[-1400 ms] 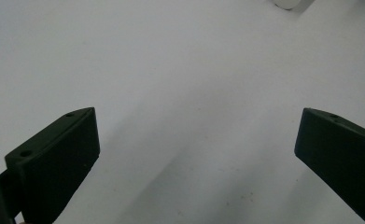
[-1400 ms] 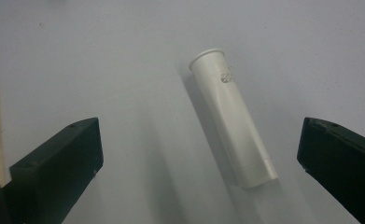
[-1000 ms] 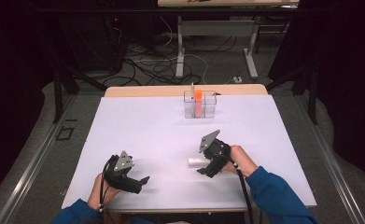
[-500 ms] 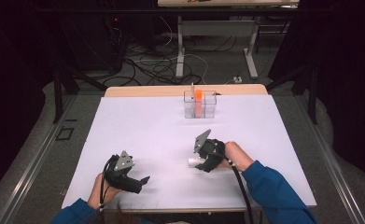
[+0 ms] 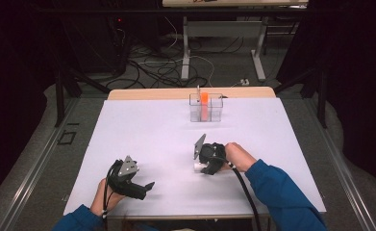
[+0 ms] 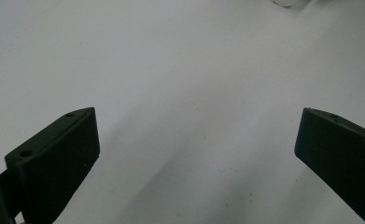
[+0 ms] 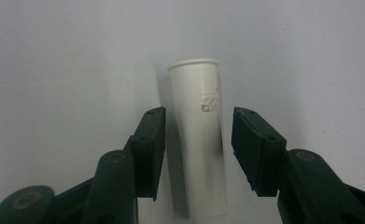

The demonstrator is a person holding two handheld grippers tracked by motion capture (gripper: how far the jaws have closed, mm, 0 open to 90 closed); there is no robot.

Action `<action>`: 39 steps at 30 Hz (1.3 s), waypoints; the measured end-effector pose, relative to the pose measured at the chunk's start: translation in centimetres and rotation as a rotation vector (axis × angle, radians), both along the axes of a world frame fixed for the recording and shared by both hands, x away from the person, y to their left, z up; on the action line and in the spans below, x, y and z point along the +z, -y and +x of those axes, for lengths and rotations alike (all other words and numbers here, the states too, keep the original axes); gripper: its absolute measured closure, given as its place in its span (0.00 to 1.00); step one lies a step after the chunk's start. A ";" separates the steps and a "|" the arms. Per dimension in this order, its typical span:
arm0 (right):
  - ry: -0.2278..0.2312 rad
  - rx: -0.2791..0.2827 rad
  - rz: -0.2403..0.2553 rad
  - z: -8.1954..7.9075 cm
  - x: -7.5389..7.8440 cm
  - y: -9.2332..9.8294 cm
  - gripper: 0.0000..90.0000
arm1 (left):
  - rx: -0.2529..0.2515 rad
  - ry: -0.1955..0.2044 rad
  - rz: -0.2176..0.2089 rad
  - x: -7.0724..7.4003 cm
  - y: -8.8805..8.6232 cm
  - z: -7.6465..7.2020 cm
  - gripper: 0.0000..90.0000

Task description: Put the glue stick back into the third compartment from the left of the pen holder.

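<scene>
White table: right gripper jaws closing around tube, small gaps; left gripper jaws wide, empty.

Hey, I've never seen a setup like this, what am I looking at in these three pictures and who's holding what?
A person sits at a white table and holds a hand-operated two-jaw gripper in each hand. The high view looks down on the whole table; the other two pictures come from cameras riding on the grippers, looking along their black jaws.

The left gripper rests near the table's front edge, with its jaws wide open and nothing between them.

The right gripper straddles a white tube lying on the table. Its jaws have just been closing around the tube, but narrow gaps show on both sides, so it is not gripped yet.

At the far side stands a clear box with an orange piece upright inside.
</scene>
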State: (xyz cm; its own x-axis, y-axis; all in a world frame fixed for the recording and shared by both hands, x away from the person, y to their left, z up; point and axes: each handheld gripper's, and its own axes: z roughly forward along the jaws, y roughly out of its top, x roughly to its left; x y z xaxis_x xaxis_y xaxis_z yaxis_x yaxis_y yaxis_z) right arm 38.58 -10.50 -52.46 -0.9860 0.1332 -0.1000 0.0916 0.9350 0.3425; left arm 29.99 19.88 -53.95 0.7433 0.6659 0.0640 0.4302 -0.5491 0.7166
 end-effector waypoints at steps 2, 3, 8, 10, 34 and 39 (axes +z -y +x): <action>-0.007 0.012 -0.023 0.1 -0.2 -0.4 0.63 | -0.002 -0.003 -0.007 -0.1 0.0 0.1 0.00; -0.005 0.029 -0.039 0.2 -0.3 -0.5 0.63 | -0.013 -0.021 0.002 0.1 -0.1 0.1 0.00; -0.004 0.055 -0.062 0.4 -0.4 -0.9 0.74 | -0.002 -0.003 -0.008 -0.1 0.0 0.0 0.00; -0.004 0.051 -0.063 0.3 -0.5 -1.0 0.74 | -0.002 -0.005 -0.009 -0.1 0.0 0.0 0.00; 0.010 -0.026 0.110 -0.8 1.6 0.9 0.76 | -0.004 -0.019 -0.005 -0.2 -0.1 0.1 0.00; 0.020 -0.045 0.138 -1.1 2.0 1.3 0.76 | 0.000 -0.005 -0.009 -0.2 -0.1 0.1 0.00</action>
State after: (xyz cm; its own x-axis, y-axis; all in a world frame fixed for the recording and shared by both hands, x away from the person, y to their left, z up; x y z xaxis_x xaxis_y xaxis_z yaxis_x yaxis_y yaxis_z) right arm 37.50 -11.79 -50.47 -0.9767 0.1913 -0.0967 0.1246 0.8738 0.4701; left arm 30.05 19.96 -54.20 0.7437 0.6664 0.0540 0.4339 -0.5425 0.7193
